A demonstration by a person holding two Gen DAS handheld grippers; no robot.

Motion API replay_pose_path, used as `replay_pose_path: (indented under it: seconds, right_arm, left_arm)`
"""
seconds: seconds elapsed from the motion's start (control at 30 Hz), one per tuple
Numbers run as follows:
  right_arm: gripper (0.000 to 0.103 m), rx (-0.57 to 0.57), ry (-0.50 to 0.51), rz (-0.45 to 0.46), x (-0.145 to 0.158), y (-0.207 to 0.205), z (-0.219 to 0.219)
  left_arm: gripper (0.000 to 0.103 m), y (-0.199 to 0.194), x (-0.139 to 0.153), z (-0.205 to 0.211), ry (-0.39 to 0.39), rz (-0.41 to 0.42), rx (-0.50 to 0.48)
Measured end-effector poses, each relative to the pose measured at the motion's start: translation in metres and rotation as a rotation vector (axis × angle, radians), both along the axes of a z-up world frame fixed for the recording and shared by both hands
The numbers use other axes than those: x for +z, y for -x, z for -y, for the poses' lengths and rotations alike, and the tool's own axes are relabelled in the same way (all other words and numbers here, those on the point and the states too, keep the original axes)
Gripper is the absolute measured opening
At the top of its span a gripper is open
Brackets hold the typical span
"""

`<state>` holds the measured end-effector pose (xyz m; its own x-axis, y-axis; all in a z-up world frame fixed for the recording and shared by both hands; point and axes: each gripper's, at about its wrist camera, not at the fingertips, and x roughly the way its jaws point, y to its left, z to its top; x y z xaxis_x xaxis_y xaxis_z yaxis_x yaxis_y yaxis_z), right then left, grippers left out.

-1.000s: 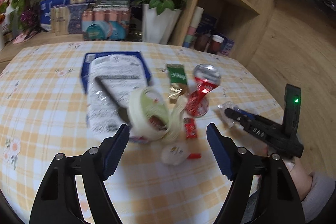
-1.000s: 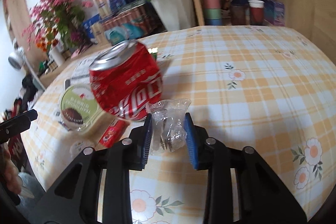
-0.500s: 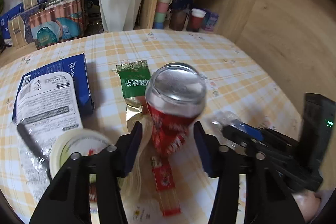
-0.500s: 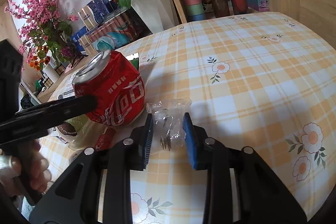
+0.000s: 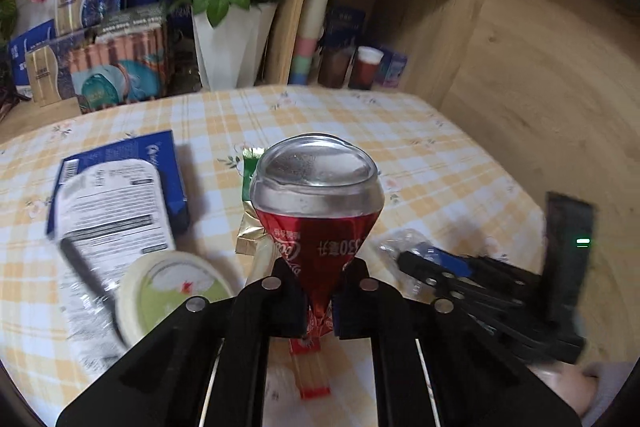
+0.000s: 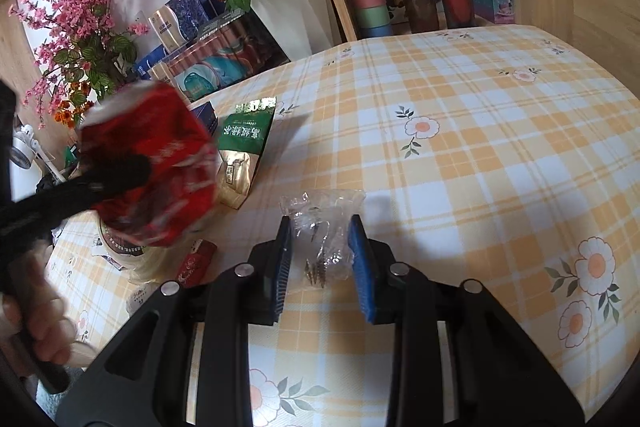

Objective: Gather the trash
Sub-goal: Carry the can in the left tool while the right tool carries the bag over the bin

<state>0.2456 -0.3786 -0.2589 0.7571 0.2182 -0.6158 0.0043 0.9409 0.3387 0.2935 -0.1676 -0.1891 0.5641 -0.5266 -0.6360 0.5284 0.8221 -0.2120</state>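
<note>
crushed red soda can (image 6: 152,171): motion-blurred in the right wrist view, lettering unreadable
round green-lidded paper cup (image 5: 172,287): smeared, label illegible
person's hand (image 6: 28,323): blurred, cut by frame edge

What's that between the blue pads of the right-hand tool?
A crumpled clear plastic bag with small dark bits inside, pinched by the right gripper. The right wrist view shows it.

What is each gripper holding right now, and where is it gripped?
Left gripper pinches the red can at its crushed lower end; right gripper clamps the clear bag's sides.
</note>
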Motion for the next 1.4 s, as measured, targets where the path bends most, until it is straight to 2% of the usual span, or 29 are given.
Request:
replay_pose_path:
  seconds: [0.1,0.27,0.43,0.63,1.03,1.4]
  right_arm:
    - [0.031,0.011,0.016,0.006,0.002,0.001,-0.003]
    - [0.031,0.051,0.062,0.021,0.006,0.003,-0.013]
    - [0.031,0.081,0.116,0.038,0.018,0.019,-0.021]
    - [0.031,0.084,0.057,0.067,0.036,0.054,-0.029]
    - [0.031,0.198,0.041,0.135,0.069,0.134,-0.089]
    - [0.031,0.268,0.065,0.155,0.086,0.18,-0.123]
  left_arm:
    - [0.008,0.016,0.017,-0.018,0.037,0.01,0.015]
    - [0.008,0.047,0.039,-0.05,0.053,0.033,0.051]
    - [0.008,0.079,0.049,-0.091,0.08,0.016,0.122]
    - [0.008,0.118,0.056,-0.131,0.093,0.011,0.186]
    - [0.008,0.206,0.061,-0.167,0.101,0.035,0.205]
    - [0.008,0.252,0.061,-0.194,0.133,0.041,0.239]
